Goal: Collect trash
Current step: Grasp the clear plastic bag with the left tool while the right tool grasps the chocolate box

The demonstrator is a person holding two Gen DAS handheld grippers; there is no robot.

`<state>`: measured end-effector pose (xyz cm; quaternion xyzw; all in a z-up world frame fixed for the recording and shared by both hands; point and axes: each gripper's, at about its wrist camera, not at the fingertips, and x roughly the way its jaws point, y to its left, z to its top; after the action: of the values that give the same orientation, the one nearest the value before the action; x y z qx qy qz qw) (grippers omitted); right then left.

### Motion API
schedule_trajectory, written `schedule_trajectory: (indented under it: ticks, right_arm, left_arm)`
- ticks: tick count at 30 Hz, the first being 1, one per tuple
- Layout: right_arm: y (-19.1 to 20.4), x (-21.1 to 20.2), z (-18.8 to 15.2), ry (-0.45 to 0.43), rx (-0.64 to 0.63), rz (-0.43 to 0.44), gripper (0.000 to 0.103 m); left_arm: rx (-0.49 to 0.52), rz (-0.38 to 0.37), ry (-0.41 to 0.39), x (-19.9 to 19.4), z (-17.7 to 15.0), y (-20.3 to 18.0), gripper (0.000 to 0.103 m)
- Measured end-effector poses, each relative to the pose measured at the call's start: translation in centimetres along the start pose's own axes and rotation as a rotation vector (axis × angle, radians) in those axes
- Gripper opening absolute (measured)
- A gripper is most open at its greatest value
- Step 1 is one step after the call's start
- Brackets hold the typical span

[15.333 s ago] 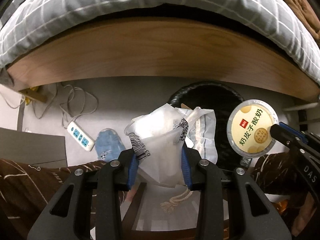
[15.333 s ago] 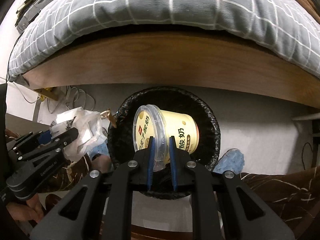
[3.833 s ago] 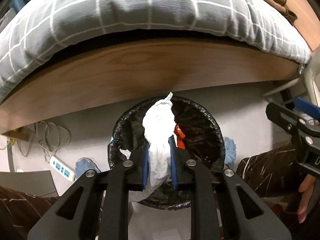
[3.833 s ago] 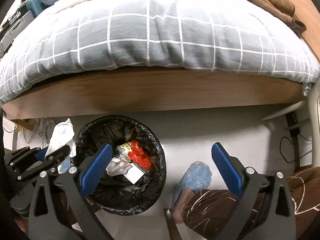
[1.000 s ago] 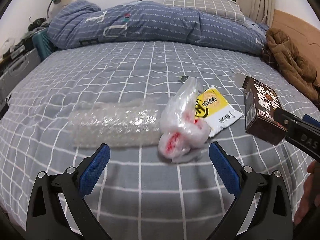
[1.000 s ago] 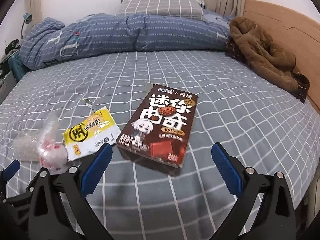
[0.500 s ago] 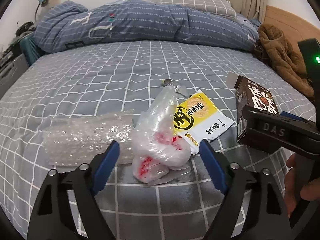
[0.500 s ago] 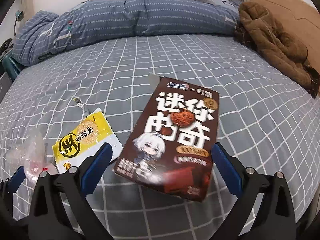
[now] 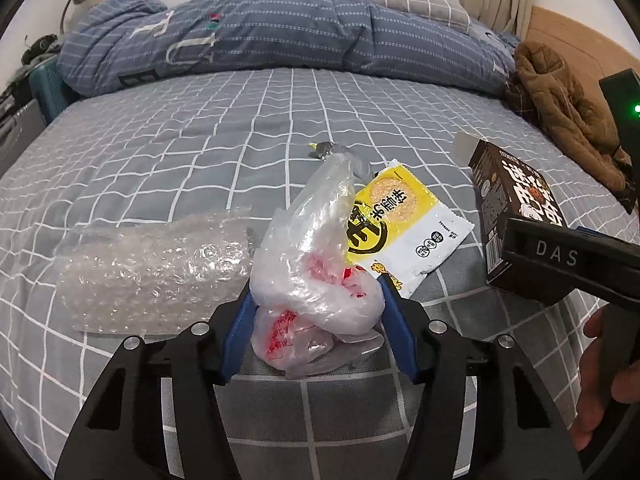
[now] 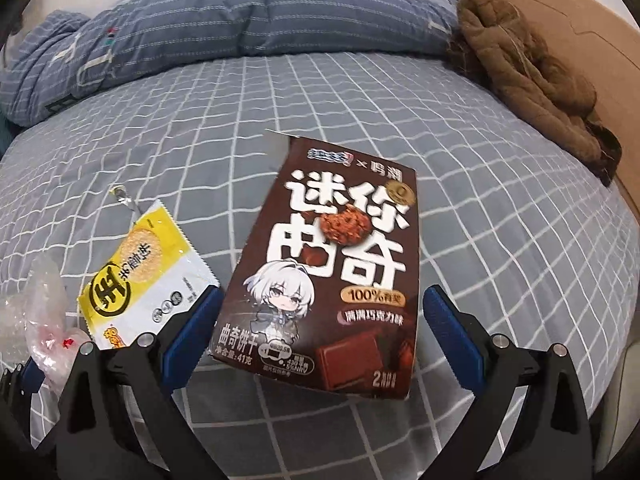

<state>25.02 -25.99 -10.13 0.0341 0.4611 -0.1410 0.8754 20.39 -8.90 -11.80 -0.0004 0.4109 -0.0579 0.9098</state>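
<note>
Still four bits of trash on the bed, none picked up yet: bubble wrap off to the left gripper's left, cookie box sitting between the right gripper's wide-open jaws with gaps both sides, crumpled plastic bag and yellow wrapper just past it. Left gripper angled down, jaws just been closing, blue pads now right at the bag's sides, looks like touching but not squeezing.

hidden: near part of cookie box behind right gripper body in left view | cut off: crumpled plastic bag at left edge of right view | too small: foil scrap unreadable
</note>
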Motion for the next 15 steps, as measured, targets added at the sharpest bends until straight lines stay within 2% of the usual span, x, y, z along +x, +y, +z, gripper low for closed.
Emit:
schedule_trajectory:
  ticks: [3, 4, 15]
  right_arm:
    - [0.0, 1.0, -0.5, 0.029, 0.012, 0.011, 0.095]
    - [0.0, 1.1, -0.7, 0.025, 0.017, 0.012, 0.093]
    - [-0.3, -1.5, -1.0, -0.095, -0.001, 0.043, 0.091]
  left_arm:
    - [0.002, 0.002, -0.004, 0.0, -0.1, 0.0, 0.056]
    - [0.003, 0.002, -0.004, -0.1, -0.1, 0.0, 0.056]
    - [-0.003, -0.006, -0.022, -1.1, 0.0, 0.2, 0.055]
